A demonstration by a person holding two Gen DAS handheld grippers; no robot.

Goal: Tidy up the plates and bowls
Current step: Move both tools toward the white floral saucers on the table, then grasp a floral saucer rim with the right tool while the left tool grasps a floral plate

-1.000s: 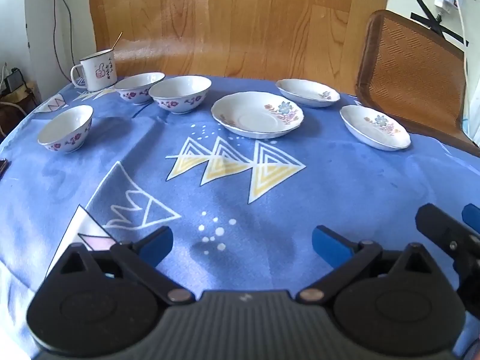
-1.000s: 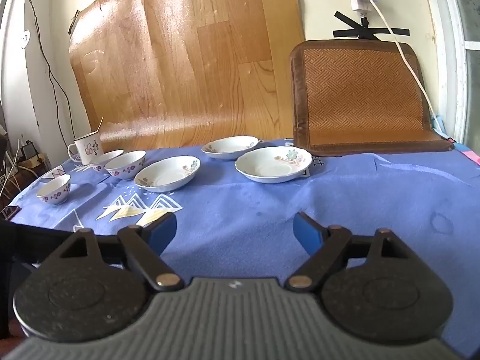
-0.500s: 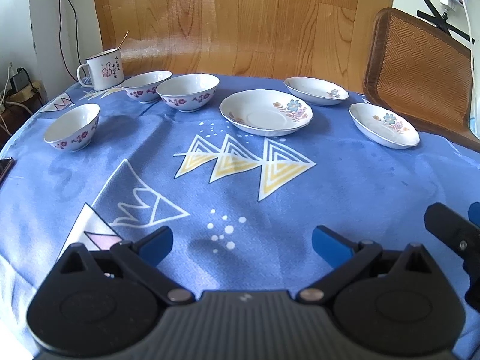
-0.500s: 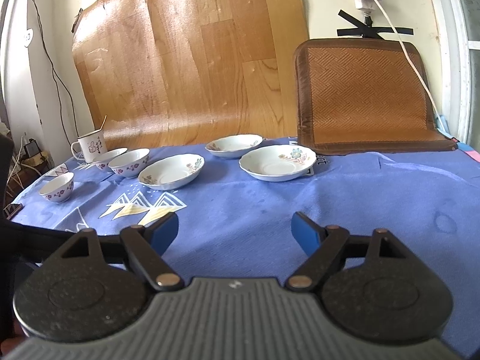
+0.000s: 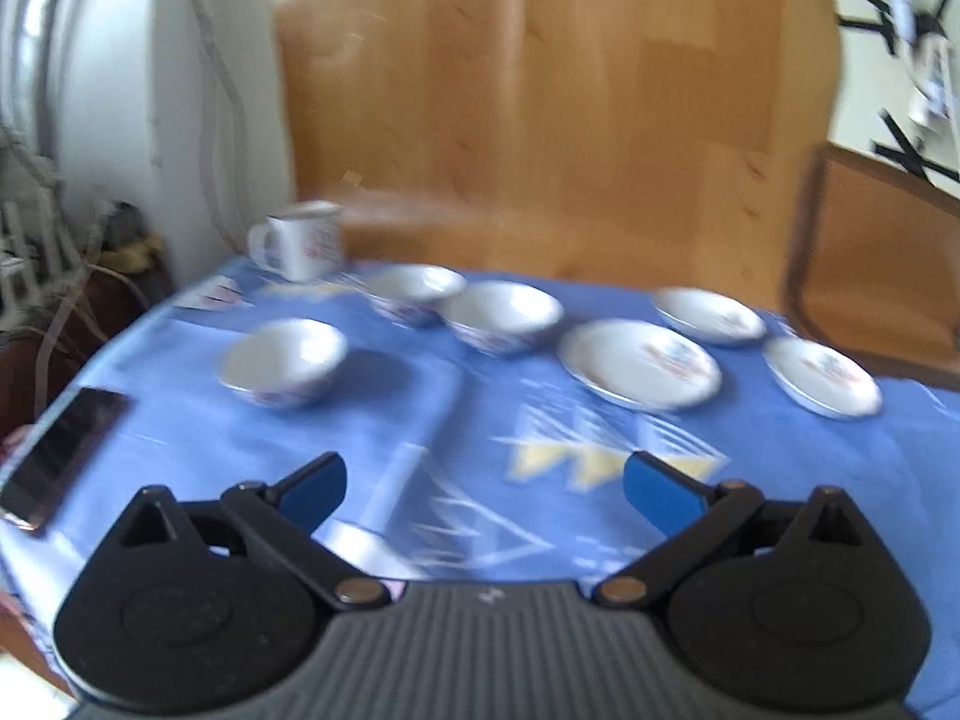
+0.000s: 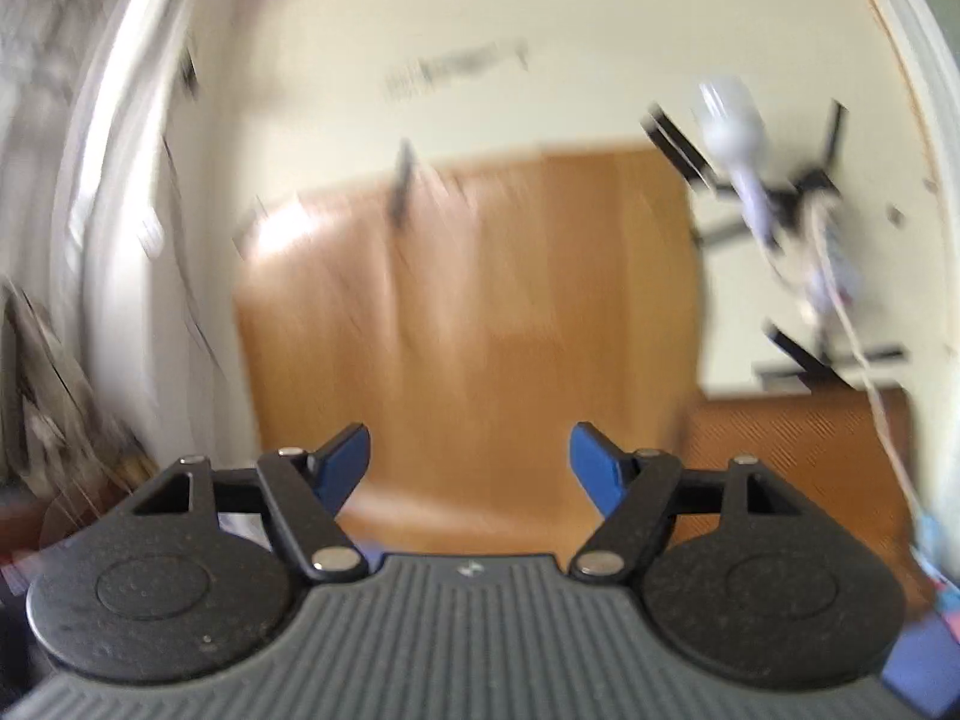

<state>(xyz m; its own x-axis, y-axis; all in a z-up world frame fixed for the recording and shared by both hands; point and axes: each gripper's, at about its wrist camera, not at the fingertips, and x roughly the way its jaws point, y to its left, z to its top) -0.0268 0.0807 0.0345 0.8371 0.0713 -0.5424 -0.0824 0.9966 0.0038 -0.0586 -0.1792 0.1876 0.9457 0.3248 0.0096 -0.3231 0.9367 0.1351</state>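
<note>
Only the left wrist view shows the table (image 5: pixel 420 420): three bowls, the nearest (image 5: pixel 282 360) at left, and three plates, the largest (image 5: pixel 639 372) at centre, far from the released, empty left claw (image 5: pixel 483 486). The right claw (image 6: pixel 468 462), also spread and empty, faces the wooden board (image 6: pixel 480 330) and wall.

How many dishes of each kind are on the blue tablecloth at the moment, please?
Bowls: 3
Plates: 3
Mugs: 1
Total: 7
</note>
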